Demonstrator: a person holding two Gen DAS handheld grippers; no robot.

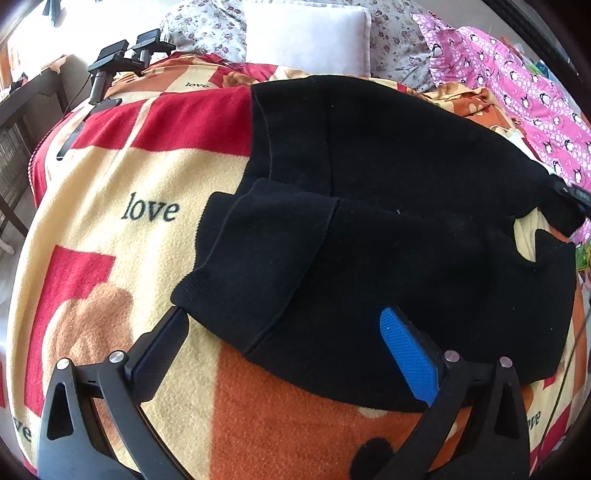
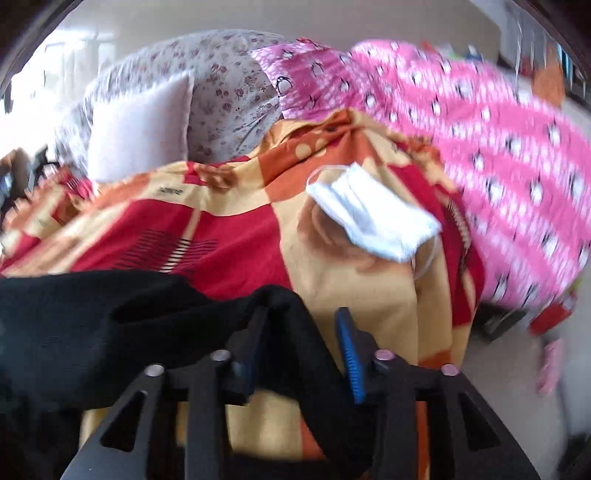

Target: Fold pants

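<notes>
Black pants [image 1: 388, 184] lie folded across a red, cream and orange "love" blanket [image 1: 110, 192]. One folded layer overlaps the other near the front. My left gripper [image 1: 284, 317] stands wide open at the pants' near edge, and that hem lies between its black finger and its blue-padded finger [image 1: 406, 350] without being pinched. In the right wrist view, the pants [image 2: 110, 325] drape over the left finger of my right gripper [image 2: 303, 314] and sag into the gap. Its jaws stand apart, and the blue pad [image 2: 351, 354] is not pressing on the cloth.
A white face mask [image 2: 373, 210] lies on the blanket [image 2: 221, 236] beyond the right gripper. A pink penguin-print quilt [image 2: 498, 147] is heaped on the right. A white pillow [image 1: 306, 37] and floral bedding [image 1: 207, 29] sit at the back. Black clamp-like gear [image 1: 125, 55] stands at the far left.
</notes>
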